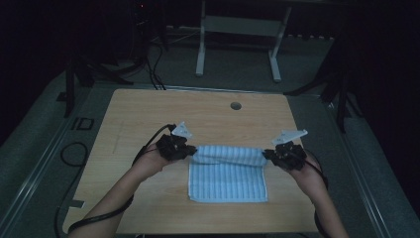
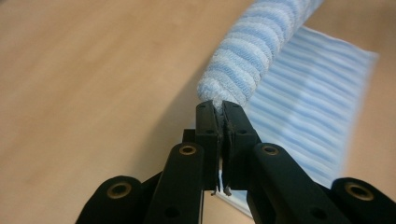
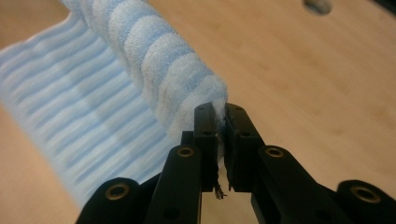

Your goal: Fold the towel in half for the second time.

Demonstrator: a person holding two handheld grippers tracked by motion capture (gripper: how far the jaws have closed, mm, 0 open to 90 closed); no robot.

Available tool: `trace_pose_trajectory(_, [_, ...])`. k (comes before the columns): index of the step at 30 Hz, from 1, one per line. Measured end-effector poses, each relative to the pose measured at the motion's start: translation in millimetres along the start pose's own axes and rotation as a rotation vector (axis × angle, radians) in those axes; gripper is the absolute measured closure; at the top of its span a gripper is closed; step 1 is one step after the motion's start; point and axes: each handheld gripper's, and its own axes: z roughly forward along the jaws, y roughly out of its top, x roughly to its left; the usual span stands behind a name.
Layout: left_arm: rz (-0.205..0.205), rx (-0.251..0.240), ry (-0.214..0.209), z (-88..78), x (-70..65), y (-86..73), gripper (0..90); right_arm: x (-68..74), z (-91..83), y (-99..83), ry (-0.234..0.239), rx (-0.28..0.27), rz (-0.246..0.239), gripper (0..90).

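Note:
A blue-and-white striped towel (image 1: 228, 178) lies on the wooden table (image 1: 148, 114), its far edge lifted and bunched into a roll (image 1: 230, 154). My left gripper (image 1: 190, 150) is shut on the roll's left corner; in the left gripper view the jaws pinch the cloth (image 2: 247, 60) at my left gripper's tips (image 2: 218, 109). My right gripper (image 1: 267, 155) is shut on the right corner, and the right gripper view shows the towel (image 3: 159, 65) clamped in my right gripper (image 3: 219, 112). The near part of the towel rests flat on the table.
A round cable hole (image 1: 236, 105) sits near the table's far edge. Cables (image 1: 99, 215) trail from both grippers along the forearms. Beyond the table stand a white table frame (image 1: 237, 34) and dark stand legs (image 1: 79, 74) on a grey floor.

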Motion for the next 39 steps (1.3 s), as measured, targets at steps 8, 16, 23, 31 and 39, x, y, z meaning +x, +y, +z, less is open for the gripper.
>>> trace_pose_trajectory(8, [0.050,0.017,-0.102,-1.1,-43.7,-36.7,85.8,41.3,-7.0,-45.8,0.049,0.030,-0.026,83.7])
trace_pose_trajectory(16, [0.037,0.038,-0.171,6.0,-67.7,-65.8,84.3,53.7,-4.8,-77.4,0.083,0.066,0.001,82.7])
trace_pose_trajectory(23, [0.028,0.074,-0.158,0.2,-71.1,-66.7,52.6,54.0,-10.2,-86.8,0.102,0.074,0.044,62.9])
trace_pose_trajectory(31, [-0.015,0.060,-0.141,24.1,-60.9,-47.3,44.1,48.0,12.4,-59.0,0.090,0.071,0.027,55.9])
trace_pose_trajectory(39, [-0.015,0.141,-0.134,64.9,-50.1,-51.1,43.1,41.3,59.8,-54.0,0.100,0.143,0.015,52.6])
